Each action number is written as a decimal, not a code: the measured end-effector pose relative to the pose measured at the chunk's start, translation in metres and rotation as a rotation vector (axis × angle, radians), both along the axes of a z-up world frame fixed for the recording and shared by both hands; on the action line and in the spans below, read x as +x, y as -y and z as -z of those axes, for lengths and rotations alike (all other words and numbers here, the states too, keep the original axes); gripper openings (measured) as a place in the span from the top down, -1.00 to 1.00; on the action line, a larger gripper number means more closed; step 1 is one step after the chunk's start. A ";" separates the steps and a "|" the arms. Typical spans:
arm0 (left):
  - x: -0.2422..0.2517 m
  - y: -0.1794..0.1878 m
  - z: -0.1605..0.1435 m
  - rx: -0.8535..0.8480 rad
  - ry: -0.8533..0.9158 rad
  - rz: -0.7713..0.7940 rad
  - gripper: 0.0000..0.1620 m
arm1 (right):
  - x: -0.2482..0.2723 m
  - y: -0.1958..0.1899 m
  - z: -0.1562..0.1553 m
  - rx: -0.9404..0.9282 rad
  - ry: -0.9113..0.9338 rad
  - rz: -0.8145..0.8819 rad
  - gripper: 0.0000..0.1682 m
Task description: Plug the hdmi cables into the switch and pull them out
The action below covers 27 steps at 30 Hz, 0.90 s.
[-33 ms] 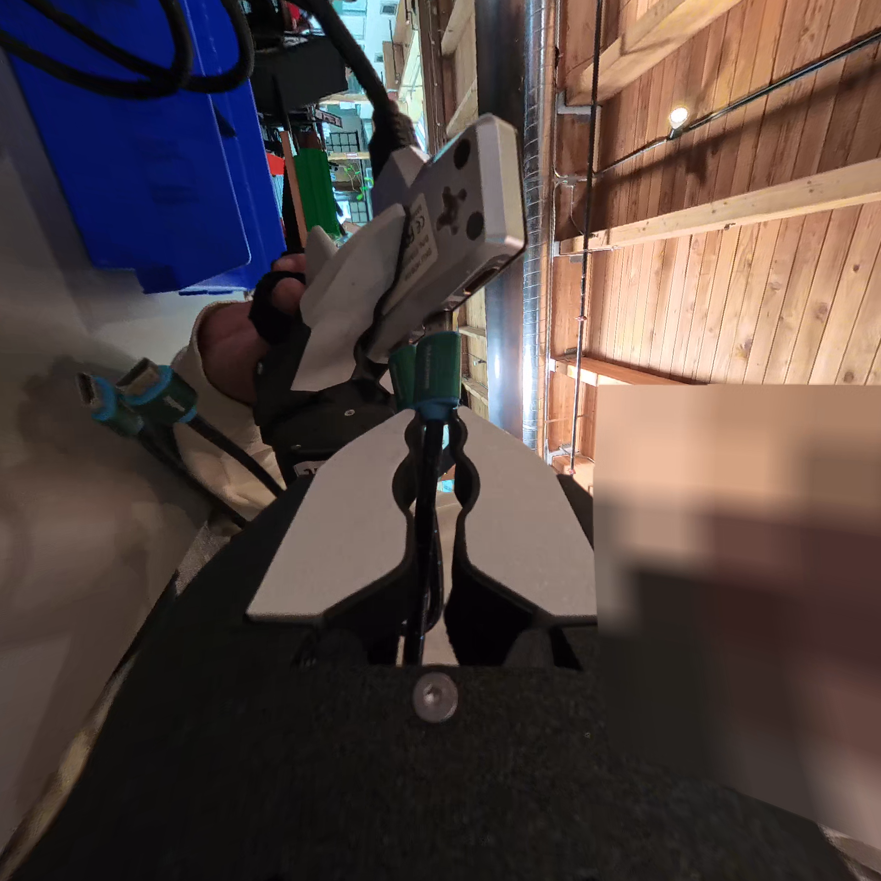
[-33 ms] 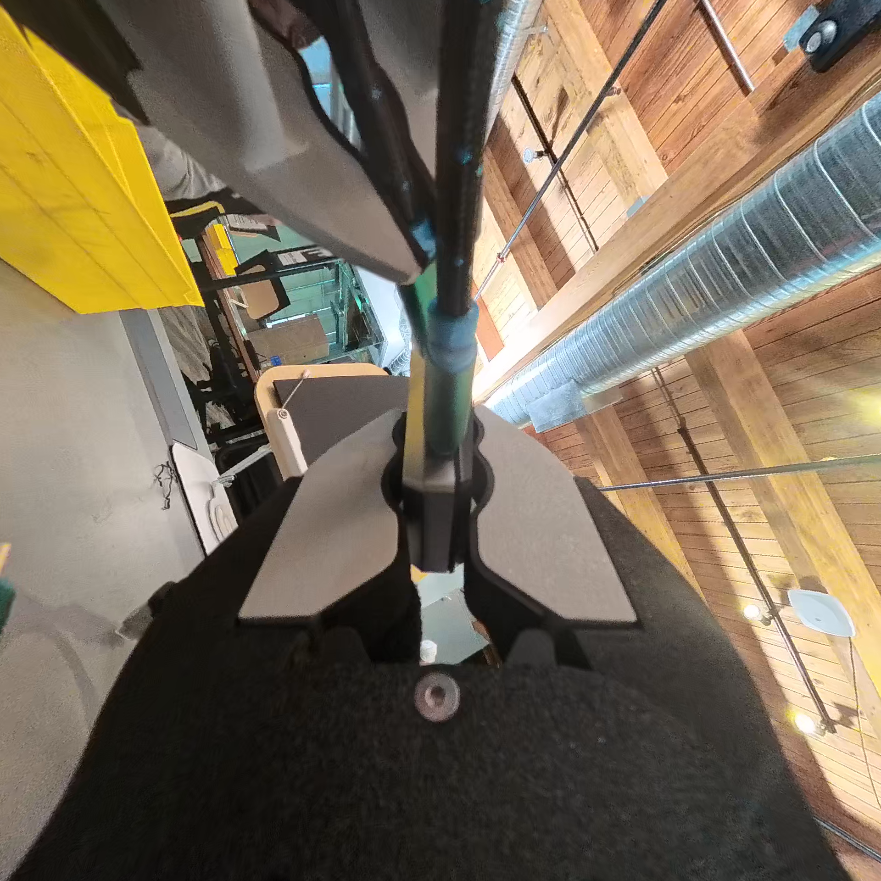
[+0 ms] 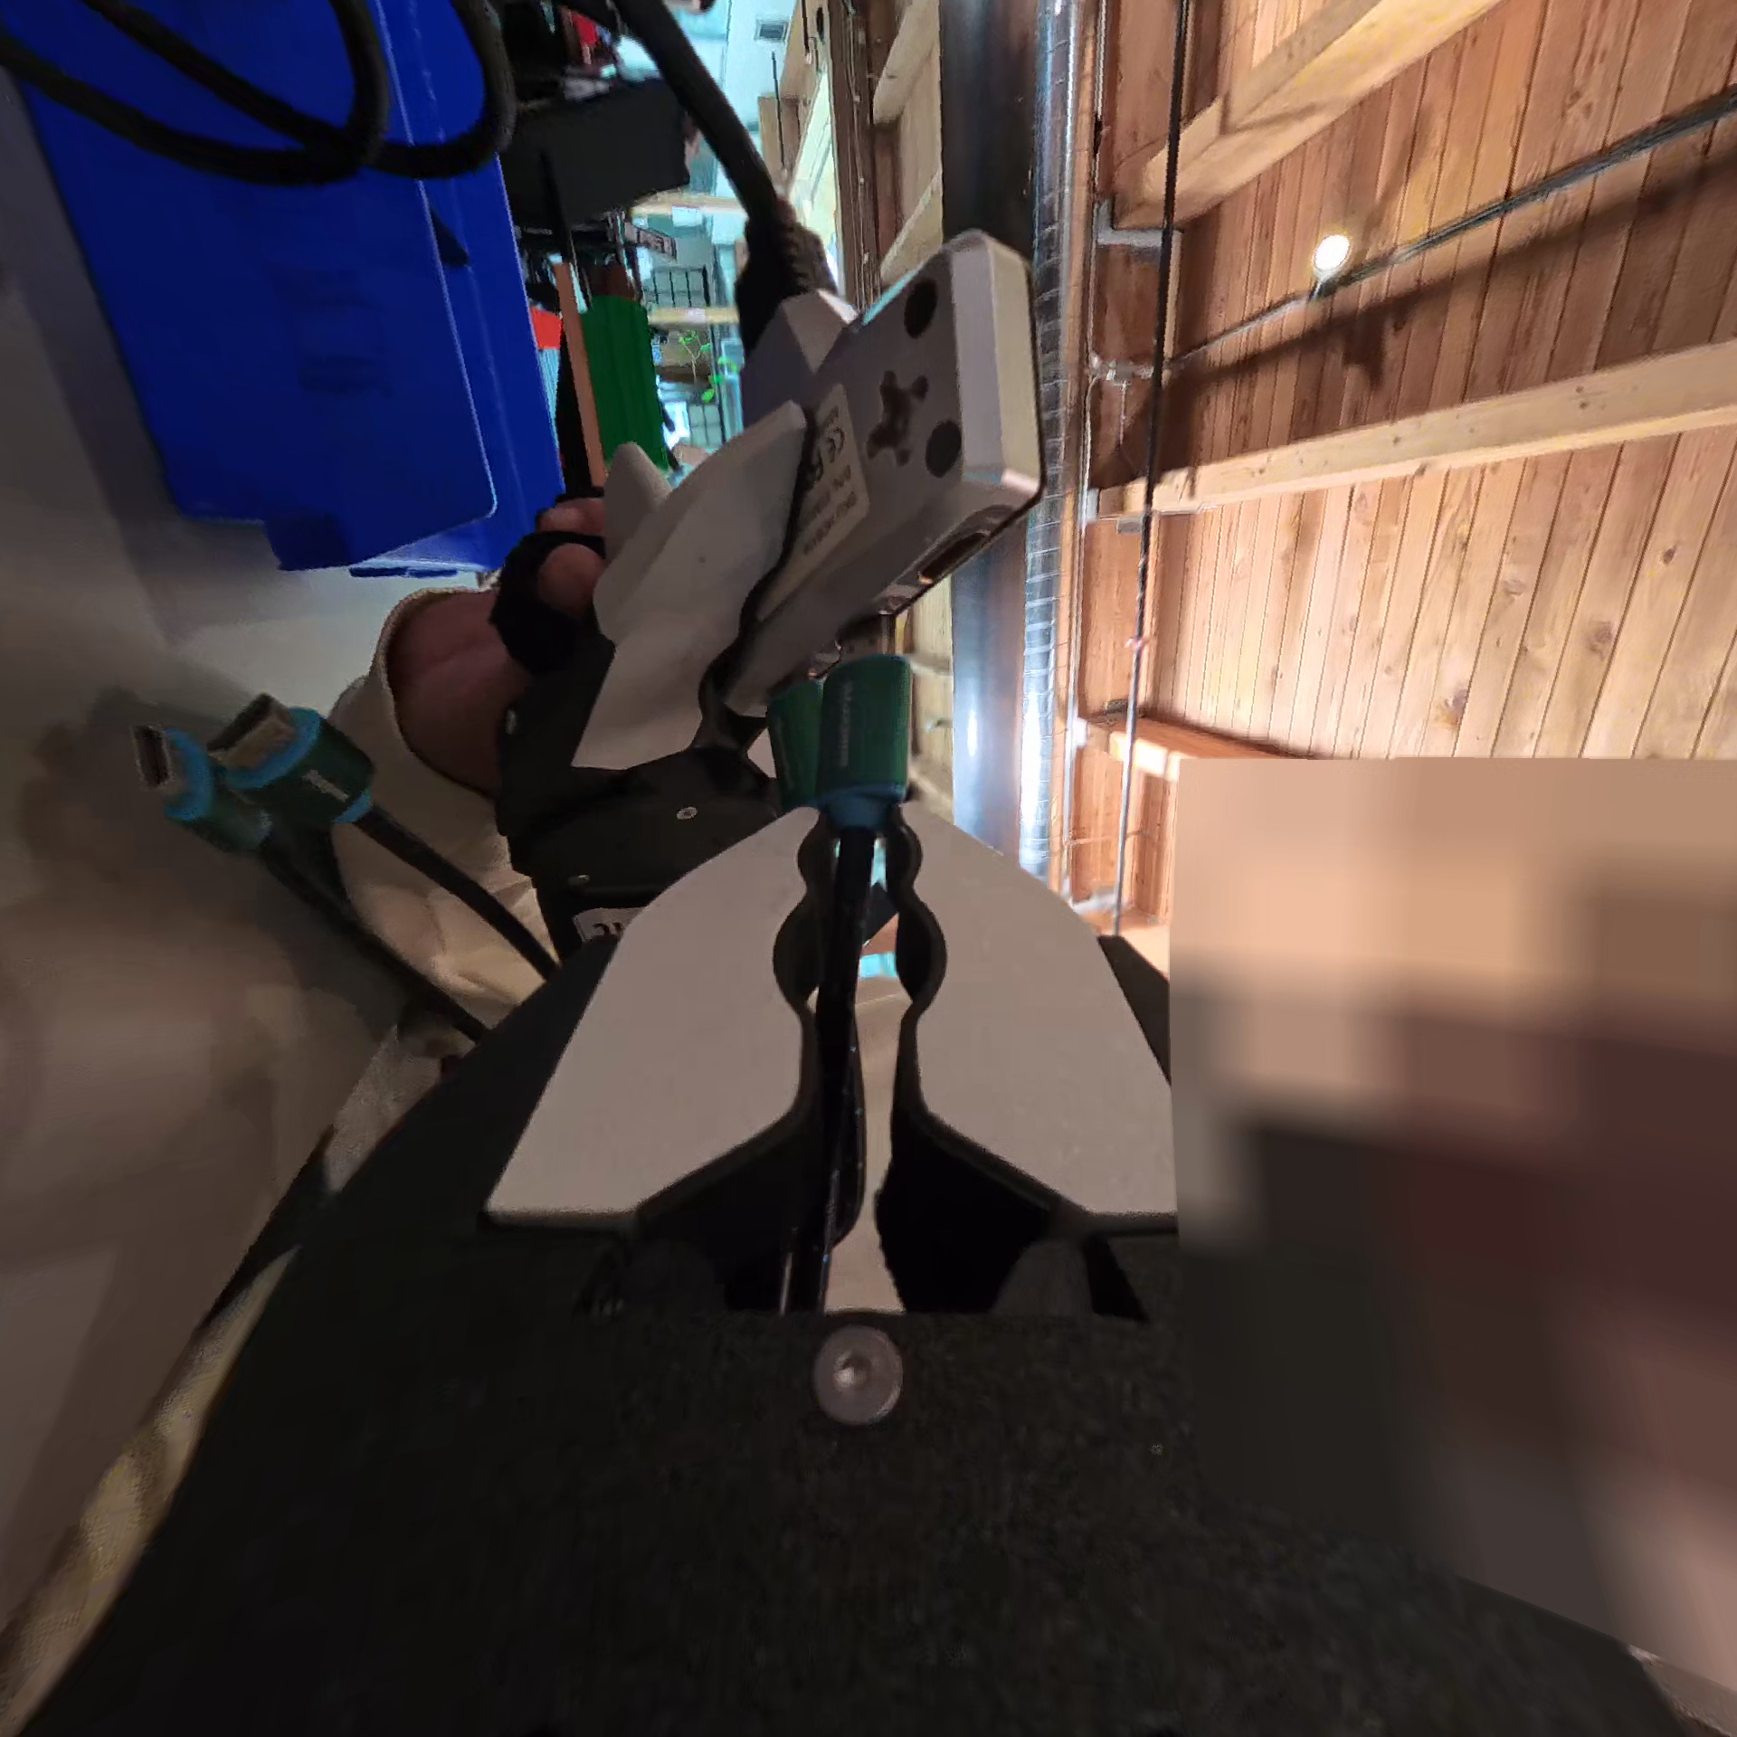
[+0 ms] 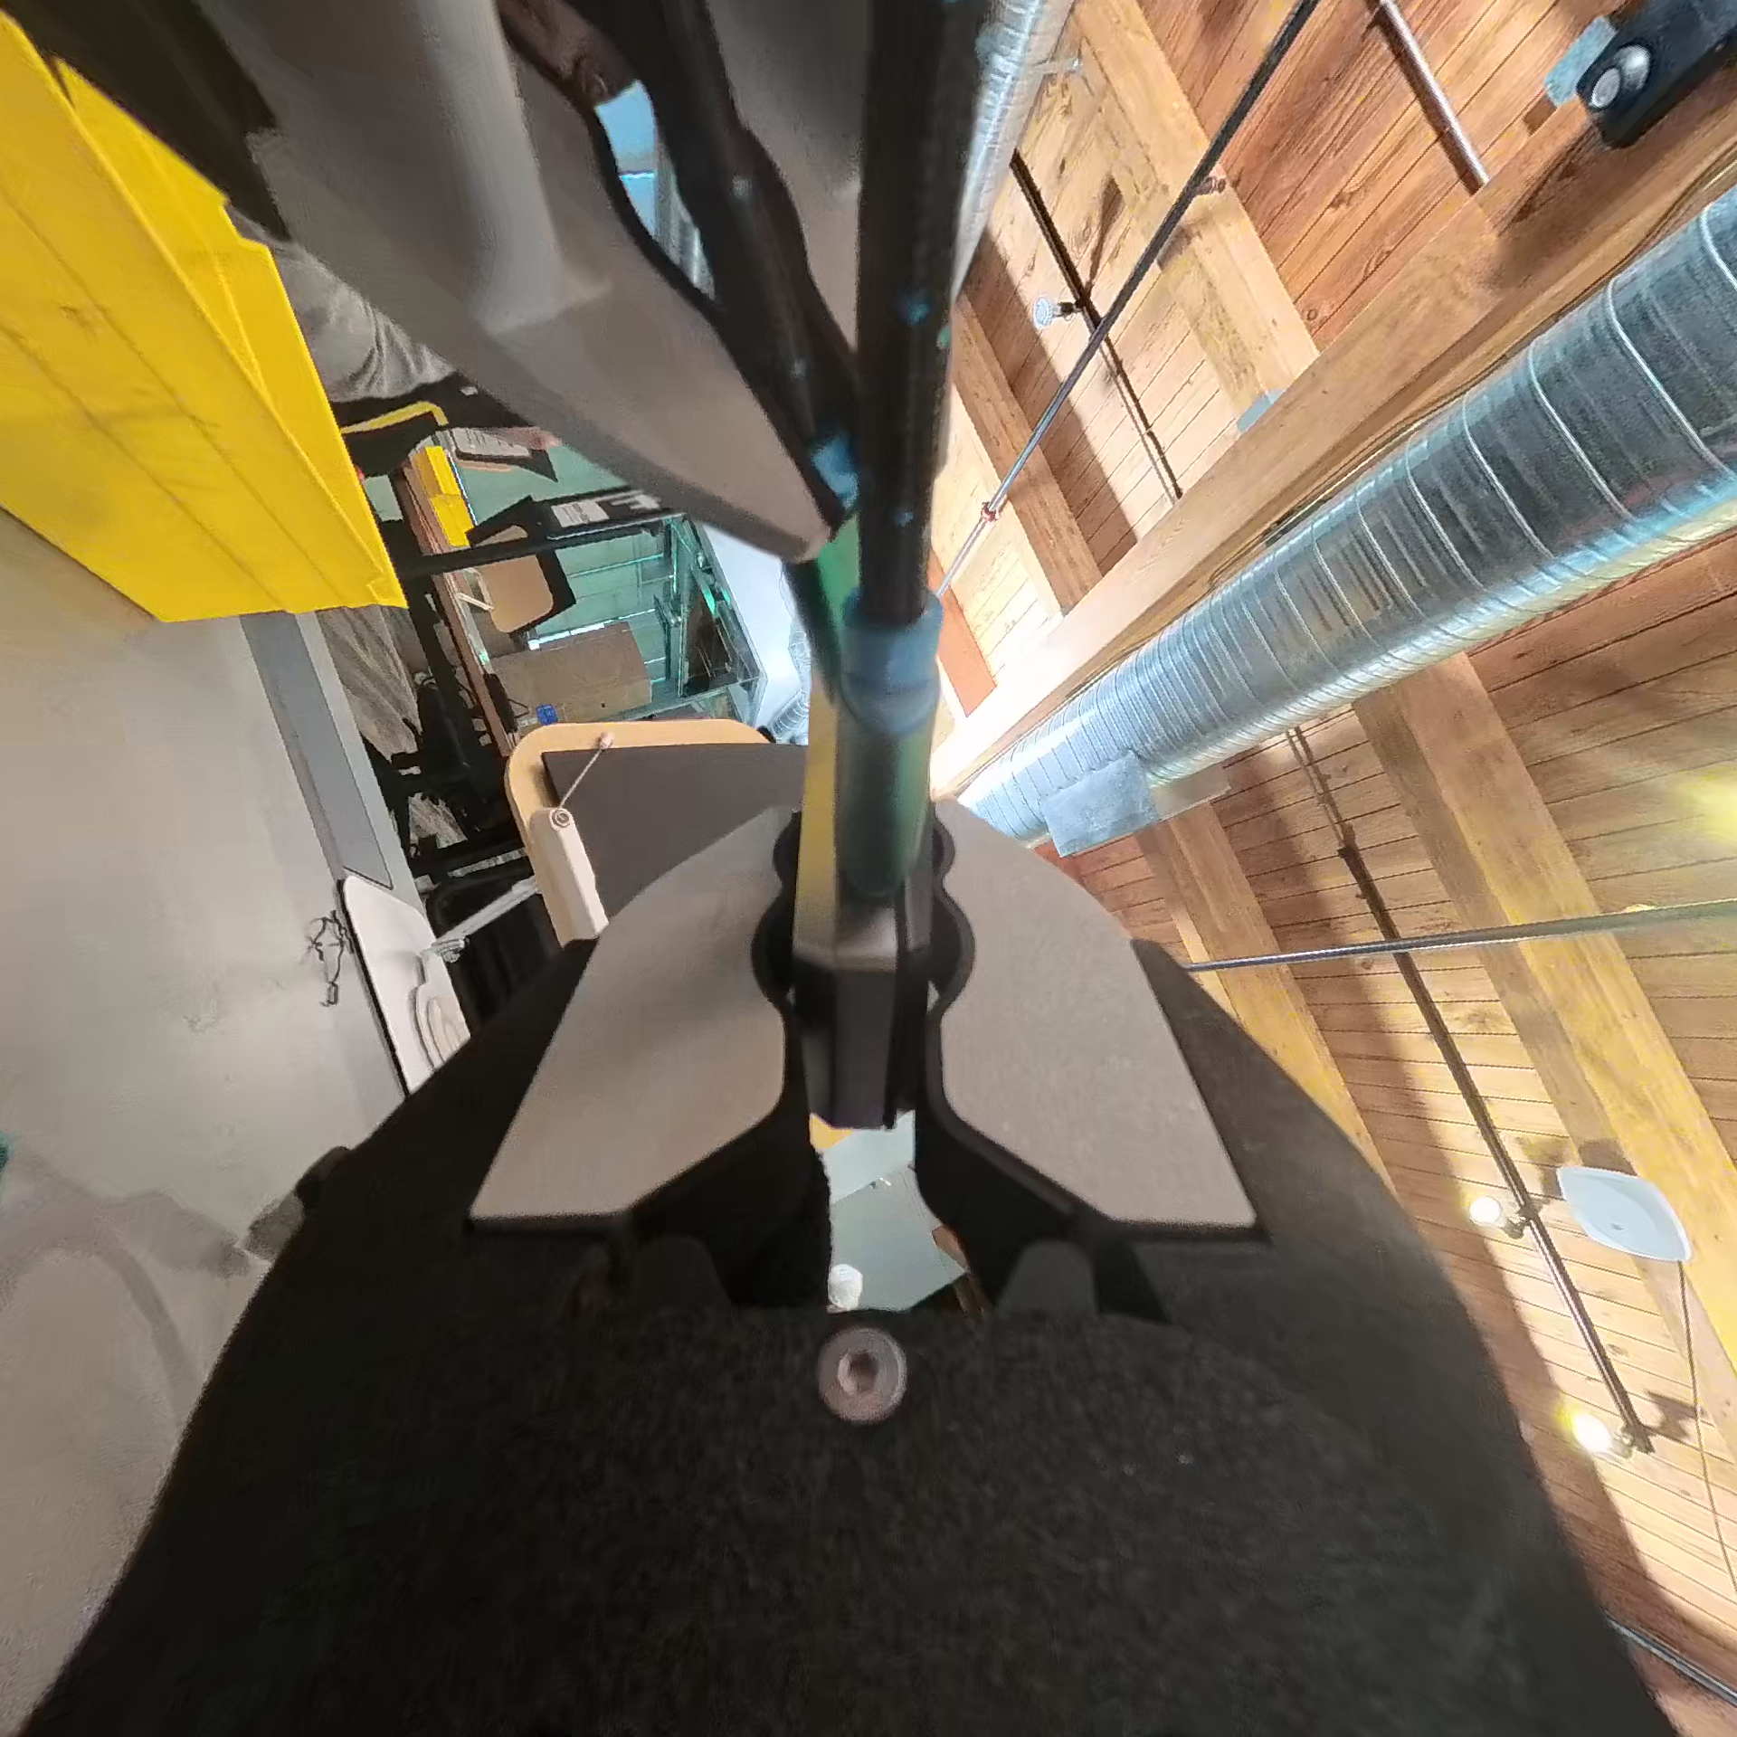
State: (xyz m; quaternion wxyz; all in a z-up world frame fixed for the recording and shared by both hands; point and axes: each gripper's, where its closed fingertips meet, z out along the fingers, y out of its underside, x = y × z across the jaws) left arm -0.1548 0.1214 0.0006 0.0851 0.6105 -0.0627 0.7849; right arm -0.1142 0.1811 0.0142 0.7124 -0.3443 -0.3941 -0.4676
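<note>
Between the left gripper's (image 3: 851,902) closed jaws runs a black cable, its green plug (image 3: 863,728) just ahead, seemingly seated in the silver switch (image 3: 926,442). Nothing has shifted since the earlier frames. Right gripper (image 4: 860,949) clamps that switch; spare plugs (image 3: 273,761) lie aside.

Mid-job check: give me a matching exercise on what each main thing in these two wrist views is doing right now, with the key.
Column one:
1. left gripper
2. right gripper
3. two loose plugs
4. blue bin

Column two:
A. lying free on the grey surface, in no grip
B. jaws closed on the black cable just behind a green plug
C. behind the loose plugs, black cables draped over it
D. jaws clamped on the silver switch

Pairs: 1-B, 2-D, 3-A, 4-C.
</note>
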 end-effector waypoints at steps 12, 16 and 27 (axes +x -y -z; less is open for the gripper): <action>-0.003 0.003 -0.003 -0.263 0.077 -0.039 0.87 | -0.004 0.005 -0.001 0.036 0.036 0.010 0.73; -0.004 0.003 -0.003 -0.282 0.062 -0.080 0.87 | -0.004 0.006 -0.002 0.044 0.049 0.019 0.73; 0.001 0.003 -0.007 -0.376 0.001 -0.106 0.88 | 0.000 0.008 -0.005 0.047 0.051 0.040 0.73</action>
